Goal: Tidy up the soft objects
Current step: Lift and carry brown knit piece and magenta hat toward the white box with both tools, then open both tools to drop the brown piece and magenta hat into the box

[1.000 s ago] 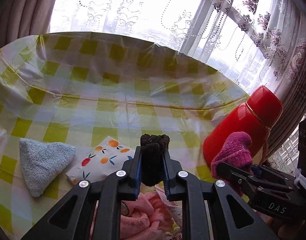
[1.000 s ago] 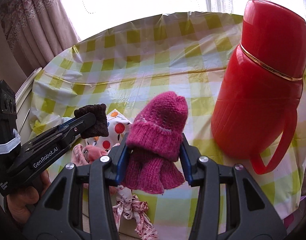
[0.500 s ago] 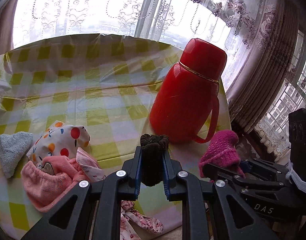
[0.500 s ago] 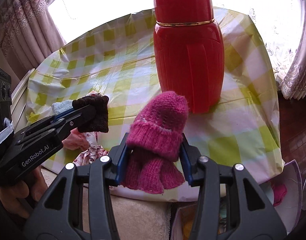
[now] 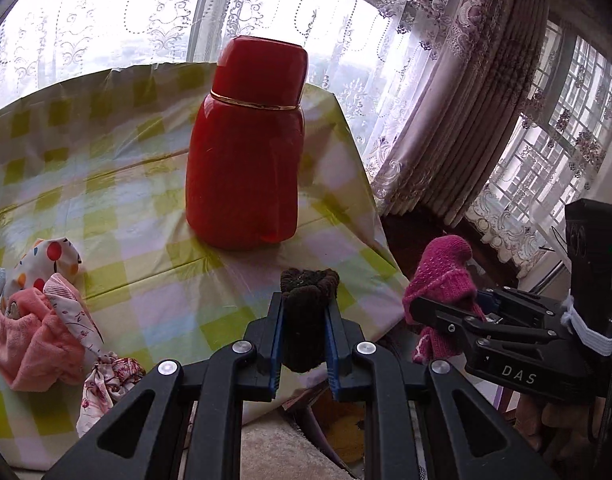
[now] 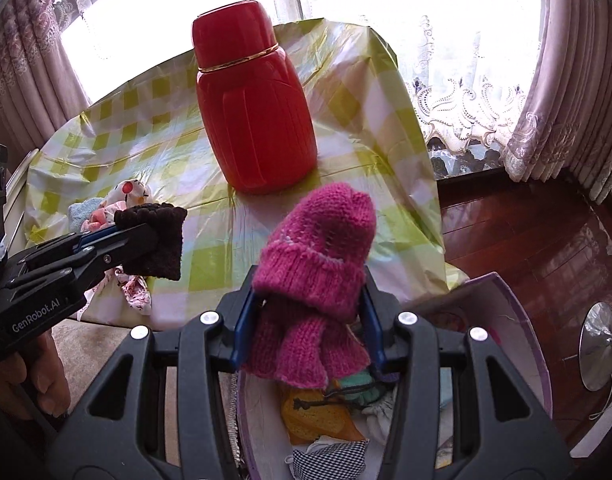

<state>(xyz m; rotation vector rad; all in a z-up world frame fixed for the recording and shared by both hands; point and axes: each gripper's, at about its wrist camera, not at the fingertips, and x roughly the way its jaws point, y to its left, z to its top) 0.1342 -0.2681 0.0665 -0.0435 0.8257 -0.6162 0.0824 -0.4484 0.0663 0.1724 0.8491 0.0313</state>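
The table (image 6: 346, 92) under its yellow-checked cloth has slid away from you: a second ago both cameras looked across the middle of it, and now you see its right-hand corner and the dark wood floor (image 6: 526, 232) beyond. The red flask (image 5: 246, 148) stands upright near that corner, untouched. Below your right hand a pale-walled box (image 6: 522, 320) has come into sight, already holding several soft things, among them an orange pouch and a checked cloth; how full it is you cannot quite tell, as the gripper covers most of it.

On the table's left side the heap yet to be sorted remains: a pink towel (image 5: 34, 344), a spotted cloth and a floral scrap beside it.

Your right gripper (image 6: 308, 328) is clamped on the pink knitted glove (image 6: 318, 256), which now hangs just above the box's near edge. Your left gripper (image 5: 306, 332) pinches the dark brown knitted piece (image 5: 308, 308) tight, over the table's front edge.

So both items have been carried off the table towards the box; letting go over it looks like the next step, pink first.
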